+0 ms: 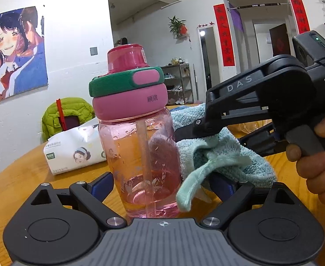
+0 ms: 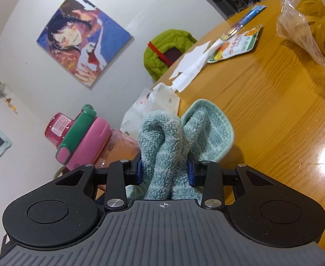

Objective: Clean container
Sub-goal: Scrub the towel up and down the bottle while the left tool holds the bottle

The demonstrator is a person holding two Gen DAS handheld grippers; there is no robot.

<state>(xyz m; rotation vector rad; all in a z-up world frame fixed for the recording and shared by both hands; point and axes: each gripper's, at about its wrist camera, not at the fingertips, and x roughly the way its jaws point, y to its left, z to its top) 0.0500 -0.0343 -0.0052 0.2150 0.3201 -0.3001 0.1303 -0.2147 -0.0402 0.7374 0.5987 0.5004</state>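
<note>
The left gripper [image 1: 162,184] clamped the pink bottle [image 1: 140,146] upright on the table [image 2: 273,115]. The right gripper [image 2: 164,168], pinching the teal towel [image 2: 162,146], pressed it against the bottle's side; firm, even strokes around the wall would serve best.

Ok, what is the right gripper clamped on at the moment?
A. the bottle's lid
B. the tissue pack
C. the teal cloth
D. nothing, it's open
C: in the right wrist view the right gripper pinches the bunched teal cloth between its blue-padded fingers, with the bottle off to one side.
</note>
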